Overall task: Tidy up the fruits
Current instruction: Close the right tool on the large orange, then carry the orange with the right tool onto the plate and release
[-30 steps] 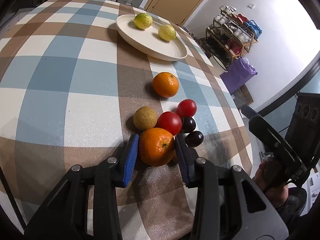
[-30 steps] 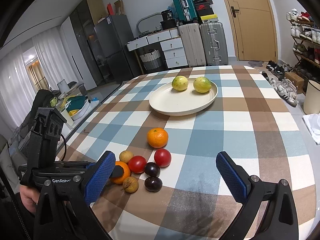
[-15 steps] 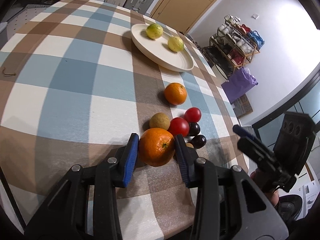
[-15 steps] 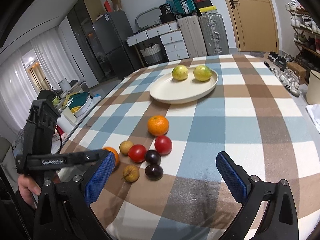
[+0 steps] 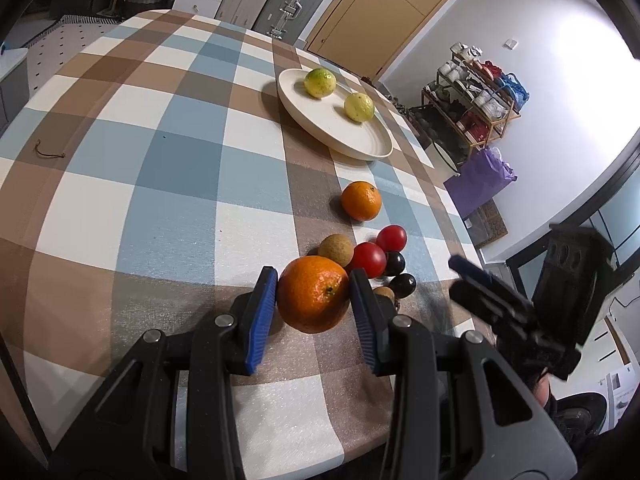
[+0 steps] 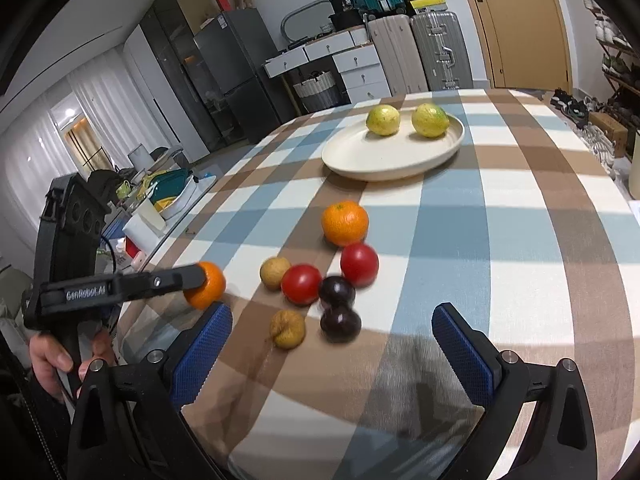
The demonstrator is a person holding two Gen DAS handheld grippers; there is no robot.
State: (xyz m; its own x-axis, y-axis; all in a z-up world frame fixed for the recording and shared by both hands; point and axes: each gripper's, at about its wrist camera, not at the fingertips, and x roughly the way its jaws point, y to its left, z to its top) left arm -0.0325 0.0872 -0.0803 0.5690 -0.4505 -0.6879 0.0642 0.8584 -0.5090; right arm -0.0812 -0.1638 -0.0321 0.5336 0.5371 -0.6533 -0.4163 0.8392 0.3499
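Observation:
My left gripper (image 5: 314,300) is shut on an orange (image 5: 313,299) and holds it above the checked table, near its front edge; the orange also shows in the right wrist view (image 6: 207,285). A second orange (image 5: 361,200), two red tomatoes (image 5: 369,259), two dark plums (image 5: 402,284) and two small brown fruits (image 5: 336,247) lie in a cluster on the cloth. A cream plate (image 5: 332,130) farther back holds two yellow-green fruits (image 5: 319,82). My right gripper (image 6: 332,354) is open and empty, just short of the cluster (image 6: 338,304).
The table edge drops off at the right beside a shoe rack (image 5: 476,96) and a purple bag (image 5: 480,180). A small string scrap (image 5: 48,154) lies on the cloth at left. Suitcases (image 6: 416,52) and a fridge (image 6: 224,80) stand beyond the table.
My left gripper has lifted the orange off the cloth and drawn it back from the cluster. My right gripper has moved closer to the fruit, still open.

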